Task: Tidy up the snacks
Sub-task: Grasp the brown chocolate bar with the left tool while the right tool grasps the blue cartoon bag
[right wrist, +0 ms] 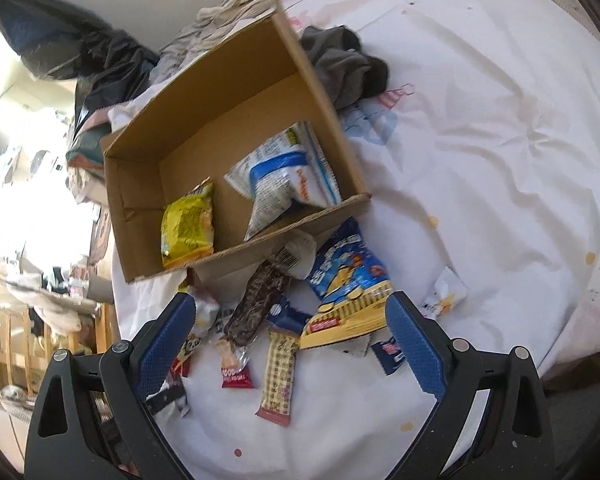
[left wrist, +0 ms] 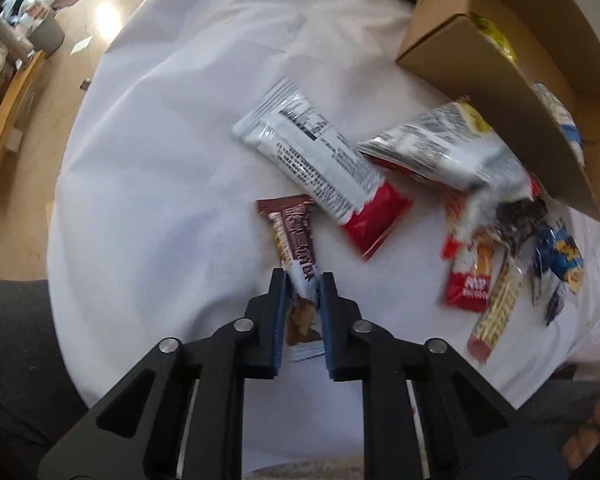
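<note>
My left gripper [left wrist: 303,280] is shut on a brown chocolate bar [left wrist: 294,240] and holds it over the white sheet. A white and red packet [left wrist: 320,164] and a silver packet [left wrist: 432,148] lie just beyond it. The cardboard box [left wrist: 496,92] stands at the upper right; it also shows in the right wrist view [right wrist: 328,88], holding a yellow packet [right wrist: 188,226] and a white and blue bag [right wrist: 284,178]. My right gripper [right wrist: 290,312] is open above a pile of snacks: a blue and yellow bag [right wrist: 346,296], a dark bar [right wrist: 256,304] and a checked bar [right wrist: 278,376].
A grey cloth [right wrist: 344,64] lies behind the box. A dark bag [right wrist: 88,52] and heaped clothes sit at the far left. A small torn wrapper [right wrist: 448,292] lies right of the pile. The sheet's edge drops to the floor [left wrist: 84,52] on the left.
</note>
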A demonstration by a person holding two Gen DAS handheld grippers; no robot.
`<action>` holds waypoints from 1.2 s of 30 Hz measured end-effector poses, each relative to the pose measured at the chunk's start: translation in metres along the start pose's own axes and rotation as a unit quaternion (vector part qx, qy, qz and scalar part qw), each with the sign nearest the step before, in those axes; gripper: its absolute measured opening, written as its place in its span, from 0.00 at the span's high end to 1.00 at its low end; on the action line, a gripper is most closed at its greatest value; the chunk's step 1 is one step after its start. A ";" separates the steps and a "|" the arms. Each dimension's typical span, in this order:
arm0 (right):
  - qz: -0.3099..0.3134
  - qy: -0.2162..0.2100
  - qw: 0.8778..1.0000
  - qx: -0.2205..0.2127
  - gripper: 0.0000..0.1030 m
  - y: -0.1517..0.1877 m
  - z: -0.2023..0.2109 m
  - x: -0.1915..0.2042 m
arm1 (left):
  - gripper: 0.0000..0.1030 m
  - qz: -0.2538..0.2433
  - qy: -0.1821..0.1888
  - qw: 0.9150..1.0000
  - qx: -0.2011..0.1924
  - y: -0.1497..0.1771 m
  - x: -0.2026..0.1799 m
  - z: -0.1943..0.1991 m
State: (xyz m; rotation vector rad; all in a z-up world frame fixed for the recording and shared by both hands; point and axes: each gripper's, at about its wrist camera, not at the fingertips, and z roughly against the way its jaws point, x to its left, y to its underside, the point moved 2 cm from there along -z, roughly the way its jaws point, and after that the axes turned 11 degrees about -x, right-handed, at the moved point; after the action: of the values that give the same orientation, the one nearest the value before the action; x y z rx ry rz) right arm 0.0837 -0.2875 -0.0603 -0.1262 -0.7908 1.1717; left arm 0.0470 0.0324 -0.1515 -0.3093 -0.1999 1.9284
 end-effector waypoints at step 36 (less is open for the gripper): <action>0.107 0.113 0.981 0.116 0.73 0.017 -0.085 -0.002 | 0.89 -0.068 0.066 0.991 -0.094 -0.058 -0.032 0.056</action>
State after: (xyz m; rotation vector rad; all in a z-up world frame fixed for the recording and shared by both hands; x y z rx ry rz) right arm 0.1230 -0.2561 -0.1313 -0.1508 -0.4430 1.4174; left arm 0.0923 0.0243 -0.0783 -0.5331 -0.3086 1.7510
